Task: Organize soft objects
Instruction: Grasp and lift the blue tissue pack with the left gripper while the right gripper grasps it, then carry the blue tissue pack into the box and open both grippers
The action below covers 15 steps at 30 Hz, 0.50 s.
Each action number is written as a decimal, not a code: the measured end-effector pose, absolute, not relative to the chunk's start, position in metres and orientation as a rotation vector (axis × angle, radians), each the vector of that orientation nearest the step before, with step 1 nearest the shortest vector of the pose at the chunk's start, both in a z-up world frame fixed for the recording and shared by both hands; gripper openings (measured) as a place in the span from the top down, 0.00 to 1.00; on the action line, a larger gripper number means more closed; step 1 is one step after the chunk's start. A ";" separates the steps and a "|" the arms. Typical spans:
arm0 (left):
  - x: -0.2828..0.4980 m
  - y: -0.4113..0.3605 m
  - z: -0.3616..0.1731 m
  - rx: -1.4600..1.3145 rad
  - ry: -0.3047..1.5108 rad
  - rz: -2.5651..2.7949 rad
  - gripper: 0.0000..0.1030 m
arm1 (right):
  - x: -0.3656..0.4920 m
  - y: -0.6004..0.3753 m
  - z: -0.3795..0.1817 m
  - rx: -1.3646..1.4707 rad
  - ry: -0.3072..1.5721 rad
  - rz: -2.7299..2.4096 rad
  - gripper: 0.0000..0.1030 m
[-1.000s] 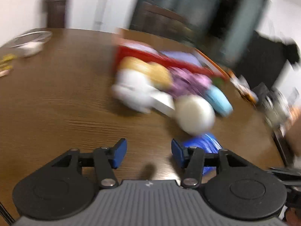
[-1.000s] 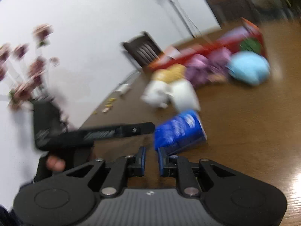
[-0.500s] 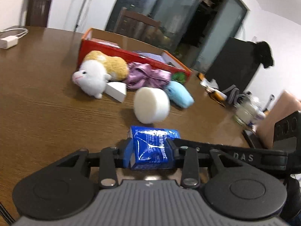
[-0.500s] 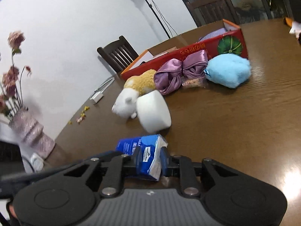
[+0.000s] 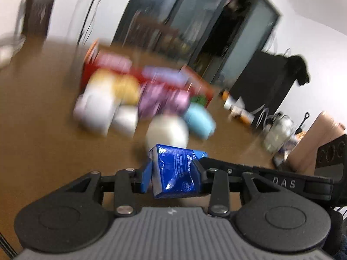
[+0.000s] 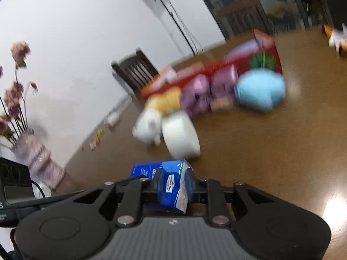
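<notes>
Both grippers grasp the same item: a blue tissue pack point(image 5: 176, 173). The left gripper point(image 5: 173, 176) has its jaws clamped across the width of the pack, one blue pad against each side. The right gripper point(image 6: 173, 186) has its jaws clenched on one narrow end of the pack point(image 6: 171, 184), where the white edge of the wrapper shows. In the left wrist view the black finger of the right gripper reaches in from the right and meets the pack at the left gripper's right pad.

The pack sits between the two grippers, above the brown wooden table point(image 5: 43, 134); whether it touches the tabletop cannot be determined.

Beyond the pack lie the other soft items, all blurred:
- A white foam cylinder point(image 6: 181, 137) lies on its side, just behind the pack.
- A white plush toy point(image 6: 147, 129) lies beside the cylinder, touching a yellow plush toy point(image 6: 166, 101).
- A purple cloth bundle point(image 6: 208, 90) lies between the yellow toy and a light blue plush toy point(image 6: 260, 90).
- A red cardboard box point(image 6: 266, 54), open at the top, stands behind this row, close against it.

A vase of pink flowers point(image 6: 36, 158) stands at the left table edge in the right wrist view. A dark wooden chair point(image 6: 135, 70) stands against the white wall.
</notes>
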State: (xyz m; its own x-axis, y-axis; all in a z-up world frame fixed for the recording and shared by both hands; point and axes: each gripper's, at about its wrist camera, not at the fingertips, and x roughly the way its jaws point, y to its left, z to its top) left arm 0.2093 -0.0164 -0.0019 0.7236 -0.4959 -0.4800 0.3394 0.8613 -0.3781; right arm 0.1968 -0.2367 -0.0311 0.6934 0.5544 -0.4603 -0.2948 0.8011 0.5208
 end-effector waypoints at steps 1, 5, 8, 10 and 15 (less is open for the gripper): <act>0.222 -0.019 0.011 -0.256 0.574 -0.478 0.63 | 0.201 -0.238 -0.018 0.415 0.607 0.489 0.80; 0.318 -0.032 0.058 -0.223 0.507 -0.511 0.63 | 0.267 -0.244 0.038 0.335 0.484 0.466 0.80; 0.411 -0.039 0.071 -0.240 0.534 -0.517 0.63 | 0.354 -0.249 0.065 0.327 0.486 0.431 0.80; 0.473 -0.040 0.068 -0.296 0.590 -0.494 0.63 | 0.419 -0.249 0.072 0.338 0.519 0.396 0.80; 0.599 -0.044 0.021 -0.310 0.777 -0.417 0.65 | 0.565 -0.238 0.046 0.374 0.672 0.287 0.81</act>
State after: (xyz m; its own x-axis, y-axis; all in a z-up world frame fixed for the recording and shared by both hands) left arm 0.5988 -0.0441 0.0206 0.6385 -0.4707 -0.6089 0.2470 0.8747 -0.4170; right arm 0.5646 -0.2379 0.0462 0.7476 0.3750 -0.5481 -0.1373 0.8948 0.4248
